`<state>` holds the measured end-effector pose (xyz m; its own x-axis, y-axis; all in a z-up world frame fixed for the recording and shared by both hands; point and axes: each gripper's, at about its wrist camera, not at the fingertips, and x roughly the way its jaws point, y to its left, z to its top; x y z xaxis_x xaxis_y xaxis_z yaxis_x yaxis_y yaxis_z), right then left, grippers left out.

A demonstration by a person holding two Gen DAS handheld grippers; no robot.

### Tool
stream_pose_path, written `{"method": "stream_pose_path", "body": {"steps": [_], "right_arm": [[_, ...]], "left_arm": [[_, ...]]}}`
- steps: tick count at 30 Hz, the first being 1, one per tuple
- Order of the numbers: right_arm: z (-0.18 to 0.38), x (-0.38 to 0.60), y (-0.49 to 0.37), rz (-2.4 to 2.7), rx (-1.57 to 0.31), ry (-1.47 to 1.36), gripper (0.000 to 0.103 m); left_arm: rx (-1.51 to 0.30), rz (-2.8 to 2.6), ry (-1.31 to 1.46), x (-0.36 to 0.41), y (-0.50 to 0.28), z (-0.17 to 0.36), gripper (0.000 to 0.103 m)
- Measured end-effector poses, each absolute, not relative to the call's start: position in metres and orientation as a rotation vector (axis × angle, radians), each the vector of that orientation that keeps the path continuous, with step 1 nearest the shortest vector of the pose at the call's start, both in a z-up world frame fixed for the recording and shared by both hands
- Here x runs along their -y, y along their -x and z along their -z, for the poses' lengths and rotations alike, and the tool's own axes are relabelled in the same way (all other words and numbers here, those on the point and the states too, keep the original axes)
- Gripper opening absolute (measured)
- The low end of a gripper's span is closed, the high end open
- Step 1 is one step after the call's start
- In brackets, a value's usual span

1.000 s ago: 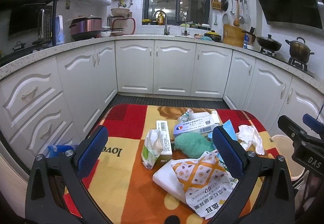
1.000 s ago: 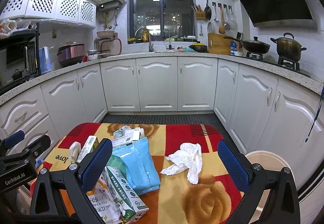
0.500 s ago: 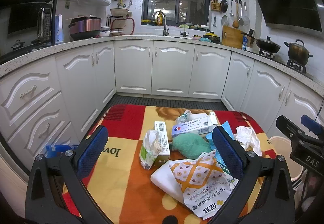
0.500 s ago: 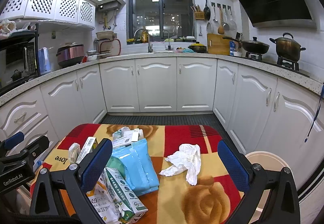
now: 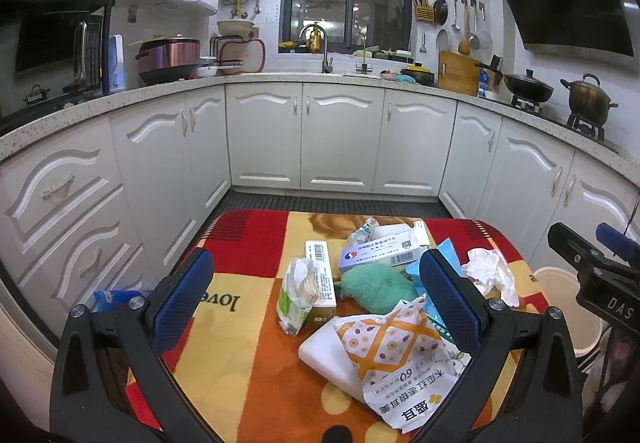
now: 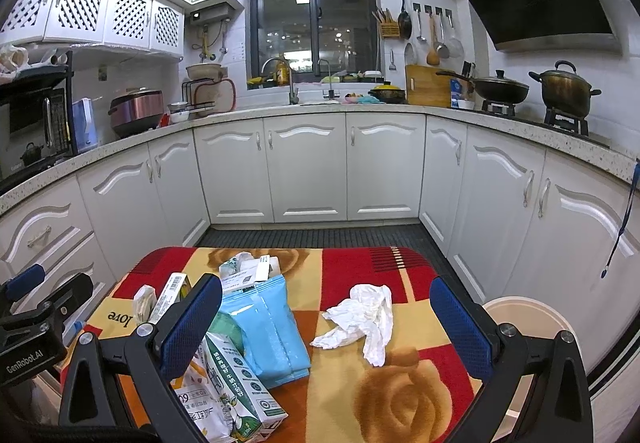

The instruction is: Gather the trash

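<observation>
small table under a red, yellow and orange cloth, kitchen cupboards behind. white bin on the floor off the table's right edge. trash heaped at the table's left-centre: blue packet, printed wrapper, milk carton, green cloth. crumpled tissue lies apart, toward the right edge. left gripper released, empty, above the heap. right gripper released, empty, jaws straddling packet and tissue.

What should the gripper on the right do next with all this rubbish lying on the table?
Probably lower the right gripper onto the crumpled white tissue. Its jaws stand open with nothing held, the tissue lies alone between them on the patterned tablecloth, apart from the packaging pile, and the round cream bin waits just right of the table.
</observation>
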<state>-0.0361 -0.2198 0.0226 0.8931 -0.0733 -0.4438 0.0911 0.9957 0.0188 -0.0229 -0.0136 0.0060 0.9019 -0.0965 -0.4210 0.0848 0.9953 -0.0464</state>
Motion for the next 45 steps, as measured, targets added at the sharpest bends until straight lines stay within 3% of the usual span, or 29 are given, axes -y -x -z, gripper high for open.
{"method": "stream_pose_path", "body": {"steps": [45], "right_arm": [[-0.014,0.232,0.039,0.109,-0.468,-0.043,0.103]], "left_arm": [[-0.446,0.094,0.031,0.015,0.026,-0.002,0.102]]}}
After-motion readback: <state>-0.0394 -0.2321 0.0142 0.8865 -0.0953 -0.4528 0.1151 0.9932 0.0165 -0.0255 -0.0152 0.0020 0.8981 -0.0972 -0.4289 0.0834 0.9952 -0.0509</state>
